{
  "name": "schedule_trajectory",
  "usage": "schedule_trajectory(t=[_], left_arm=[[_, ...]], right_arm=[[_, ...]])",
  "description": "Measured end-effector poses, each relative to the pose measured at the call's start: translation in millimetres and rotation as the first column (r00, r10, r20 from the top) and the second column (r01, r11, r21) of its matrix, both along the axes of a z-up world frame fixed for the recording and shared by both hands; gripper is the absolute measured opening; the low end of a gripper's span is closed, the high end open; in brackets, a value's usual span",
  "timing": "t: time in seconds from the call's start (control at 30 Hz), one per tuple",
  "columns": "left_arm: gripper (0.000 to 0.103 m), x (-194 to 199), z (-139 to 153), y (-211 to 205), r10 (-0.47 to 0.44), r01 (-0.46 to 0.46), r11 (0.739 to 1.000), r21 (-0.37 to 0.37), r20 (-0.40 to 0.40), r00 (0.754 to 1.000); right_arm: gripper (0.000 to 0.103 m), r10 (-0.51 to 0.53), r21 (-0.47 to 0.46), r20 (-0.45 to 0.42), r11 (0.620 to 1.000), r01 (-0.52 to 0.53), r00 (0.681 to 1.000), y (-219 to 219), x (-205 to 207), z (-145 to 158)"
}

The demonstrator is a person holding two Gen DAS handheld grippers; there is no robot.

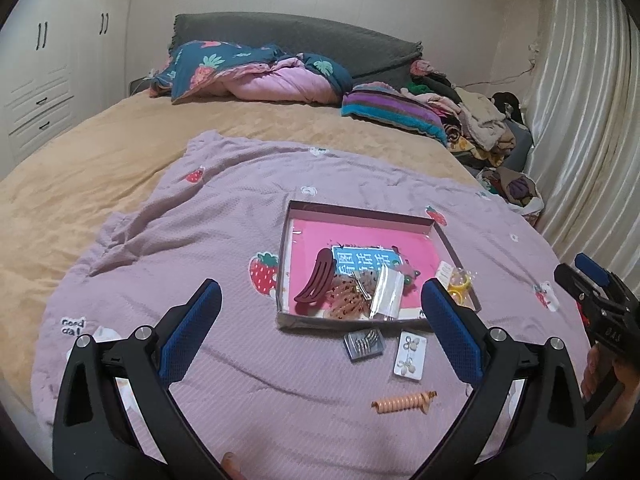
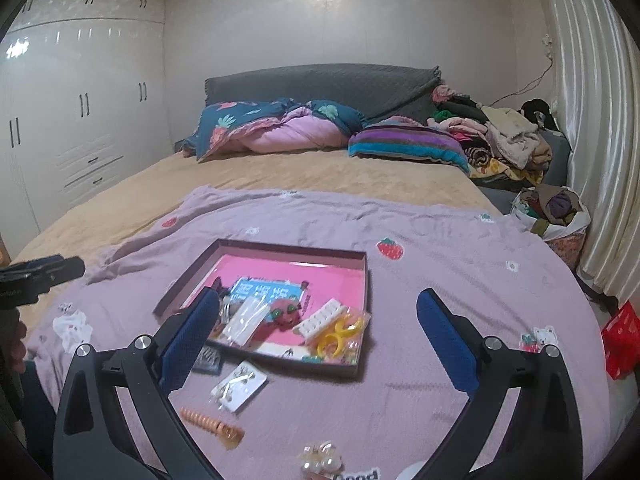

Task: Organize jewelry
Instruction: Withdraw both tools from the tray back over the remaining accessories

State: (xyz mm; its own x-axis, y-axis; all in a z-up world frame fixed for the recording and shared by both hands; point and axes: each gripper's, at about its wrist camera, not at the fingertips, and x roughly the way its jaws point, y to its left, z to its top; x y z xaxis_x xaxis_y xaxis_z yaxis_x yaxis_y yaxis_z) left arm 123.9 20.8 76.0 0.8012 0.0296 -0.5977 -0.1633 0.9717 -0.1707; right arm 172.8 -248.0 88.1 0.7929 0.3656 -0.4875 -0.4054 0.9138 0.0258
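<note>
Quilted lilac blanket [image 1: 168, 248], shallow rectangular tray [image 1: 285, 252]

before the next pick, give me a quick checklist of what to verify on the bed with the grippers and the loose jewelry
1. Left gripper open and empty: ok, nothing between its blue pads.
2. Right gripper open and empty: ok.
3. Shallow pink-lined cardboard tray has free room: ok, its far half is bare.
4. Orange spiral hair coil loose on the lilac blanket, reachable: ok, nothing lies on it.
5. White card of hair clips and small grey card of pins outside the tray: not ok, not yet put away.
6. Pearl piece at the near edge: cannot tell what it is, partly cut off.
</note>
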Motion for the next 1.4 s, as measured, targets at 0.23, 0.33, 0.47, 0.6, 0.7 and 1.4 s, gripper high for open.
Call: schedule_trajectory(t=[0.23, 0.33, 0.47, 0.6, 0.7, 1.4], left_arm=[[0.093, -14, -2, -7, -0.022, 0.022, 1.0, 0.017, -0.002, 1.0], [0.093, -19, -6, -12, -0.037, 0.038, 0.999, 0.03, -0.012, 0.999], [0.093, -26, -10, -19, -0.057, 0.058, 0.997, 0.042, -0.02, 0.998], [0.093, -30, -17, -26, -0.072, 0.074, 0.996, 0.056, -0.033, 0.997], [0.093, -33, -25, -32, -0.088, 0.091, 0.993, 0.069, -0.053, 0.995], [0.093, -31, -69, -42, -0.113, 0.128, 0.988, 0.087, -0.158, 0.981]], right_arm=[[0.099, 0.015, -0.032, -0.005, 0.999, -0.015, 1.0, 0, -25, -7], [0.099, 0.018, -0.043, -0.009, 0.999, -0.019, 1.0, -1, -34, -10], [0.099, 0.017, -0.054, -0.017, 0.998, -0.018, 1.0, -5, -43, -15], [0.099, 0.018, -0.06, -0.028, 0.998, -0.02, 0.999, -9, -52, -21], [0.099, 0.018, -0.068, -0.04, 0.997, -0.021, 0.999, -12, -59, -26], [0.099, 0.099, -0.114, -0.162, 0.986, -0.119, 0.982, 12, -74, -77]])
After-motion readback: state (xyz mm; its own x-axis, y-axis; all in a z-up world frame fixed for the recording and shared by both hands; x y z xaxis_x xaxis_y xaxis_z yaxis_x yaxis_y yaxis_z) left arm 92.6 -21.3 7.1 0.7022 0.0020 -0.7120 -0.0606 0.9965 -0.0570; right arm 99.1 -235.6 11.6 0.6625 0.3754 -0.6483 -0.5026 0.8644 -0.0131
